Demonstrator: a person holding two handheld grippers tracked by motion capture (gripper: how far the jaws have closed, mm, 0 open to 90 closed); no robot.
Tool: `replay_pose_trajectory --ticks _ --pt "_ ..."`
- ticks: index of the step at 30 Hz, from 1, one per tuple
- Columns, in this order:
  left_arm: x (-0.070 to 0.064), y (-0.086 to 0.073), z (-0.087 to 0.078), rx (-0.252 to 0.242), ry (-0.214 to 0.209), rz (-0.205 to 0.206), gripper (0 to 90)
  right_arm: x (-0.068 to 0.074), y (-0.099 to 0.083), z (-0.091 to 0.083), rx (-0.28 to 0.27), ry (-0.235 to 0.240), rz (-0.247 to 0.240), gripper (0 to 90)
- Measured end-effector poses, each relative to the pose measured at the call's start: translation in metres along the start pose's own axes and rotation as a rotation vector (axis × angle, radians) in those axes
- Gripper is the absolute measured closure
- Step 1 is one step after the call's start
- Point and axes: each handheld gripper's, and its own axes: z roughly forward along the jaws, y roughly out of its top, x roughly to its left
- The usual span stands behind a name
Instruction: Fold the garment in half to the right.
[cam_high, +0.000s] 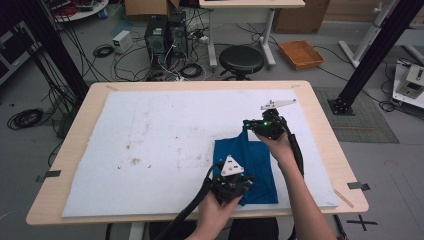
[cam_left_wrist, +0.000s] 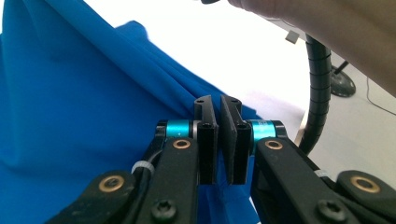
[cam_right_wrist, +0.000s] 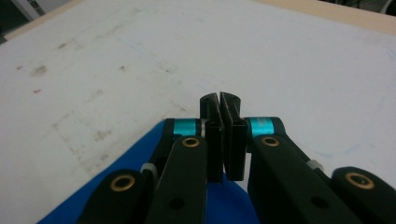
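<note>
Overhead view; two close gripper views

even bright light, soft shadows, slight blur

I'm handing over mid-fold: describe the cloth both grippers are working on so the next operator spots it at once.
Find the wooden table with the stained white mat covering most of its top. On the mat's near right part, between the left gripper and the right gripper, lies the blue cloth. It is the one coloured, soft thing on the mat, a saturated blue, folded and creased.
</note>
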Motion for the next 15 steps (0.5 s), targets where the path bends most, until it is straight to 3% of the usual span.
replay_pose_trajectory --ticks 7,15 --pt "-0.007 0.003 0.023 0.019 -0.038 -0.011 85.1 -0.019 -0.016 -0.011 0.027 -0.039 0.024 88.9" --pt "-0.01 0.001 0.043 0.044 -0.066 -0.016 85.0 -0.03 -0.029 -0.019 0.049 -0.073 0.037 88.9"
